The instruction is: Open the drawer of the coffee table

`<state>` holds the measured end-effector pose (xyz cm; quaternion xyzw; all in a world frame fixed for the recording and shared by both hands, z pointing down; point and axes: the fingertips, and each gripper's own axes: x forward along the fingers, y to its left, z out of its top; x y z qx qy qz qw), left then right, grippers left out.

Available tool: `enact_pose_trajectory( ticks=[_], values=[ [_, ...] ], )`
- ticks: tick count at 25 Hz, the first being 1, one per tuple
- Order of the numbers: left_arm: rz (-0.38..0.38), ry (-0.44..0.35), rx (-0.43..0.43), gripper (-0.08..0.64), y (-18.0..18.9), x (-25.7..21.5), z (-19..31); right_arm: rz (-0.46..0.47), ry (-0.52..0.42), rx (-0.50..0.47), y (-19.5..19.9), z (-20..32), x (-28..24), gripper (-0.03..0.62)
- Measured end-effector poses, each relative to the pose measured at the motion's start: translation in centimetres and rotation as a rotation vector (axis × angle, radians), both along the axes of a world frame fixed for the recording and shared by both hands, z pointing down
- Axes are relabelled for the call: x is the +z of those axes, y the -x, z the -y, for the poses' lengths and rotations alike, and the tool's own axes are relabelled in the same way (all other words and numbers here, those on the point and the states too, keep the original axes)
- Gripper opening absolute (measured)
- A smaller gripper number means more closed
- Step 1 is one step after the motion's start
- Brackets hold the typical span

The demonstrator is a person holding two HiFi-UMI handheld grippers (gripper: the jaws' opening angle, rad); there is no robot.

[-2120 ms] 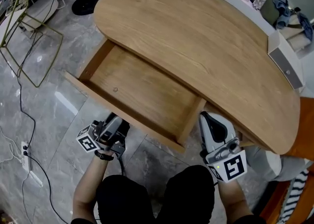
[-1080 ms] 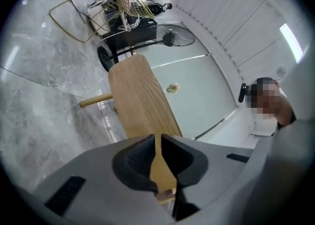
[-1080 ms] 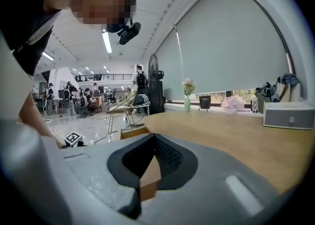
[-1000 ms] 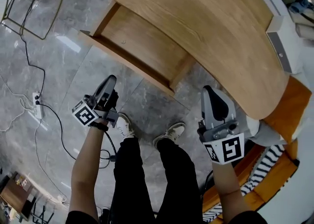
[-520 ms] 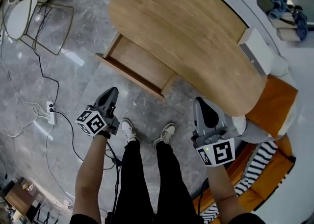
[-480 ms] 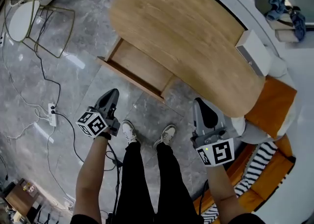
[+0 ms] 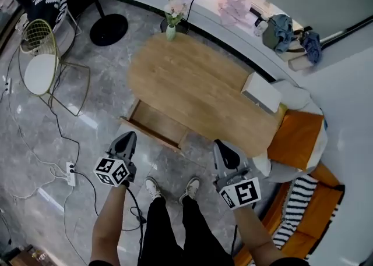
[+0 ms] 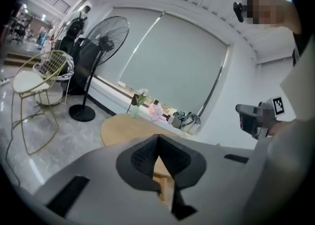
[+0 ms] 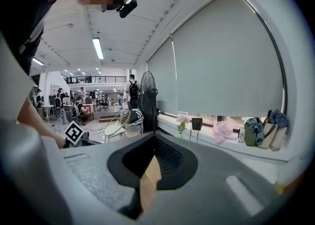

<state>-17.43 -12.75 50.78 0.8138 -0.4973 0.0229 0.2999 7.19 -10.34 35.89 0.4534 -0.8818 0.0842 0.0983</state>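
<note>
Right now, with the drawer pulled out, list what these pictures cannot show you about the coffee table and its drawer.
Drawer, head view: its rear lies under the tabletop; its front face is seen edge-on, so any handle is hidden.
Left gripper view: the left gripper's own body covers the tabletop's near side.
White box on the tabletop, head view: too small to identify.

Wire chair [image 7: 39,74] and fan [image 8: 105,39] stand on grey marble floor [image 7: 105,75].

The surface [image 7: 198,84] and drawer [image 7: 154,126] are honey-brown wood grain, the floor [image 7: 87,137] grey veined marble, the cushion [image 7: 297,139] orange. My left gripper [image 7: 129,137] and right gripper [image 7: 221,146] are grey and black with black-and-white marker squares.
</note>
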Motion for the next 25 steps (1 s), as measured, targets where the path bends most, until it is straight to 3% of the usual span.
enact_pose_trajectory(
  ticks=[9, 25],
  values=[
    [0.134, -0.177, 0.070, 0.008, -2.3, -13.0, 0.4, 0.018, -0.060, 0.051, -1.9, -1.3, -8.2, 0.005],
    [0.291, -0.512, 0.007, 0.008, -4.3, -34.4, -2.8, 0.051, -0.196, 0.043, -6.8, -2.5, -18.0, 0.005]
  ],
)
